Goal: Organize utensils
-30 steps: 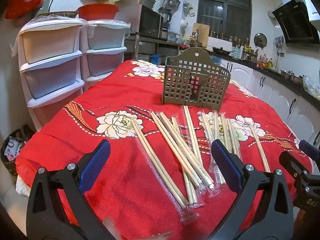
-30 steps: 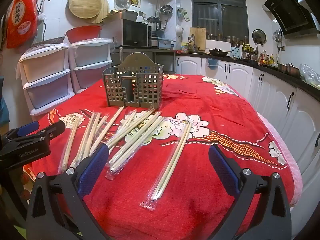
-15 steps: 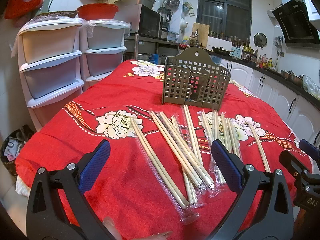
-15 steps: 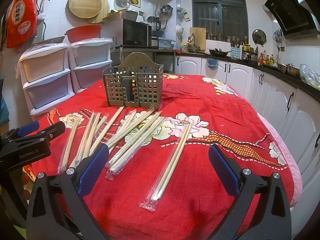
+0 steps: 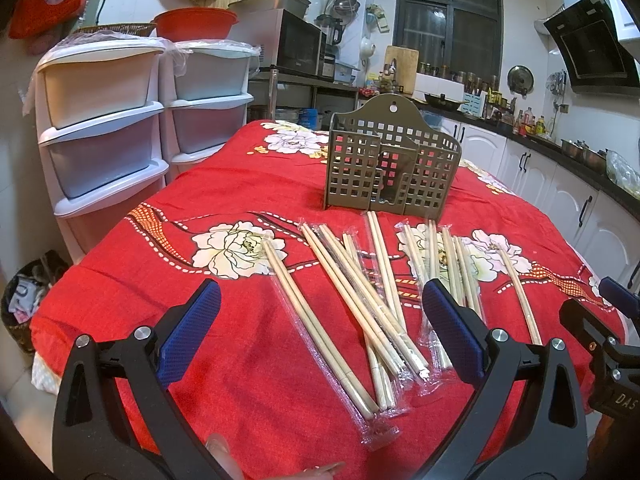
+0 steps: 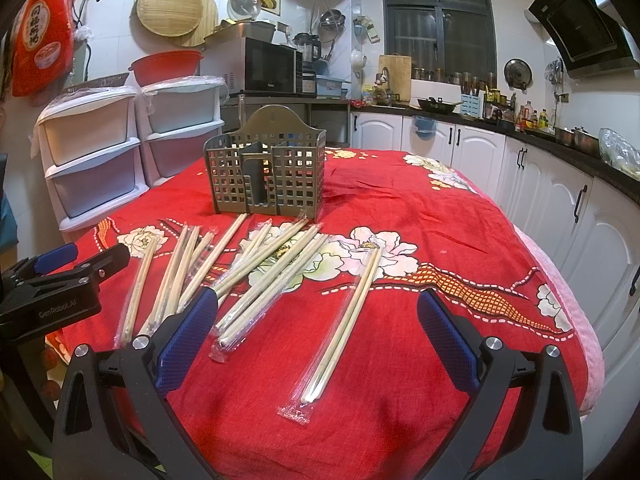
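A table draped in a red woven cloth (image 5: 256,184) printed with white peonies fills both views. Near its middle stands an olive-grey plastic utensil caddy (image 5: 390,168) with square-grid perforated walls and an arched back plate. In front of it, pale wooden chopstick pairs in clear crinkled plastic sleeves (image 5: 360,300) lie scattered flat, some crossing and overlapping. One sleeved pair (image 6: 344,320) lies apart on the right side. The left gripper (image 5: 320,332), black plastic with blue textured pads (image 5: 190,332), hovers above the cloth with its jaws spread wide, grasping nothing. The right gripper (image 6: 316,332) hovers likewise, spread wide and empty. White plastic drawer towers (image 5: 104,128) stand beside the table.
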`<state>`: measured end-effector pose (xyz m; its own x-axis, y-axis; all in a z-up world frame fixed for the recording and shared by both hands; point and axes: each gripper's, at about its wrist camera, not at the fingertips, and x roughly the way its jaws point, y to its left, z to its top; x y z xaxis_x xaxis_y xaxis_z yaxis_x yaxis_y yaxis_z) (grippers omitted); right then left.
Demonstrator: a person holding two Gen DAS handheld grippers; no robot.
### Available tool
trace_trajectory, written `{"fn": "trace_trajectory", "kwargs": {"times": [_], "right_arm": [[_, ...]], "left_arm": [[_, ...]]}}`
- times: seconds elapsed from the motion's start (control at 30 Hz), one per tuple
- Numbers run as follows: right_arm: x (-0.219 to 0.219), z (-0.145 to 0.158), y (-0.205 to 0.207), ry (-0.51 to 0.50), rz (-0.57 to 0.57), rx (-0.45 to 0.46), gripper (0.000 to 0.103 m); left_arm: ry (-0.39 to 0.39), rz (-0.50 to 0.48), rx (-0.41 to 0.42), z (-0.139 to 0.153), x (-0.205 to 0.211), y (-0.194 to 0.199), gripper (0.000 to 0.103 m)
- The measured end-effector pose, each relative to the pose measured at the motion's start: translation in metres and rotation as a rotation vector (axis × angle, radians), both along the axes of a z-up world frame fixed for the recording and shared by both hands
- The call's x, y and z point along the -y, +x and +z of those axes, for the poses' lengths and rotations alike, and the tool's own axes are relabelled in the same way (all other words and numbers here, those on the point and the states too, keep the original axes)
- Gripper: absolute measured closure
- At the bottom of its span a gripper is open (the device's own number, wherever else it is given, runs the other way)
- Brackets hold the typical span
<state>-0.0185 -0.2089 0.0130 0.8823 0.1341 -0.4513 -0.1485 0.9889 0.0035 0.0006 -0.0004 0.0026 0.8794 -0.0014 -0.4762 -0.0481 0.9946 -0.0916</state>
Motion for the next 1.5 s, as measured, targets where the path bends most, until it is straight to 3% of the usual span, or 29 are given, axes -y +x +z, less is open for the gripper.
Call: {"fn": "trace_trajectory", "kwargs": {"times": [0.93, 1.5], "right_arm": [[-0.005, 0.001, -0.004, -0.007, 0.019, -0.004, 0.006], [-0.015, 0.001, 0.03, -0.005, 0.101, -0.078, 0.006]], "left_arm": [[-0.011, -0.001, -0.001, 0.002, -0.002, -0.001, 0.01], [-0.047, 0.045, -0.064, -0.006, -0.033, 0.014, 0.01]]}}
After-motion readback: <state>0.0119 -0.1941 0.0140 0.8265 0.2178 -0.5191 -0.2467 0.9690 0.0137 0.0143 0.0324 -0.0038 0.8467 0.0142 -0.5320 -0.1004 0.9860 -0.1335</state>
